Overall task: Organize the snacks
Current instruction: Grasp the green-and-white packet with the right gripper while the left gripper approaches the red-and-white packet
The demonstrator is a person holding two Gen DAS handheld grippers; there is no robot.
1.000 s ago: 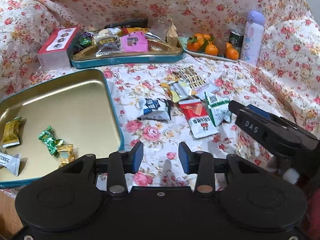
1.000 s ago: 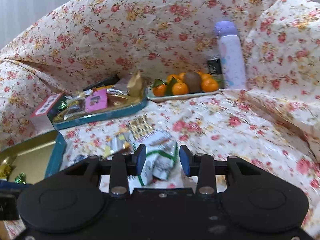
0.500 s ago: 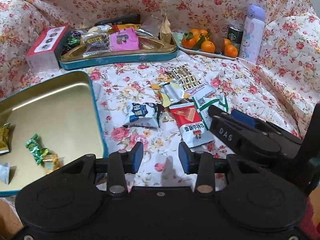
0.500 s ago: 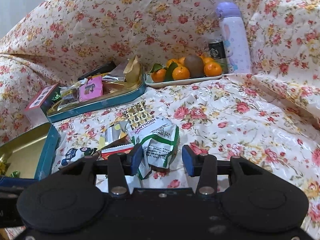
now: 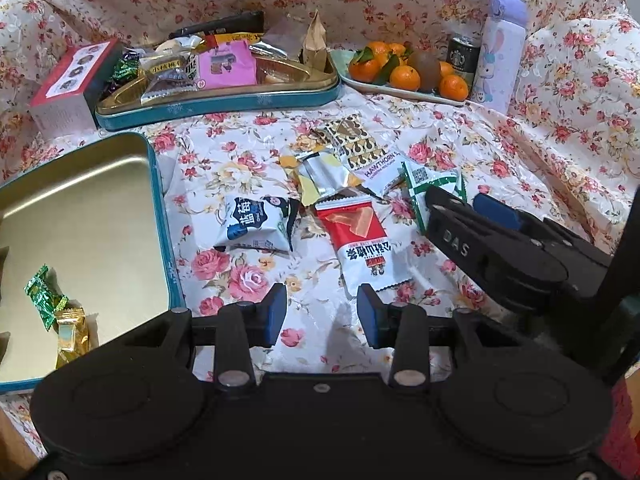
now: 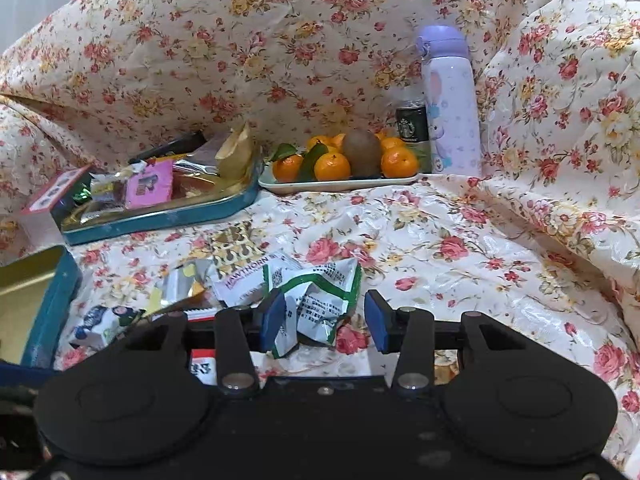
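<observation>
right gripper (image 6: 325, 316): has moved nearer the green-and-white packet (image 6: 320, 300), jaws spread, straddling it, not clamped | left gripper (image 5: 322, 314): spread, holding nothing, has shifted right above red packet (image 5: 360, 240) | gold tin (image 5: 158, 216): left, now partly out of frame; packet on floral cloth (image 5: 500, 148)

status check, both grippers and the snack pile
Left gripper open, empty, above cloth. Right gripper open, fingers straddling green-white packet, not closed. Hawthorn packet touching it on the left.
</observation>
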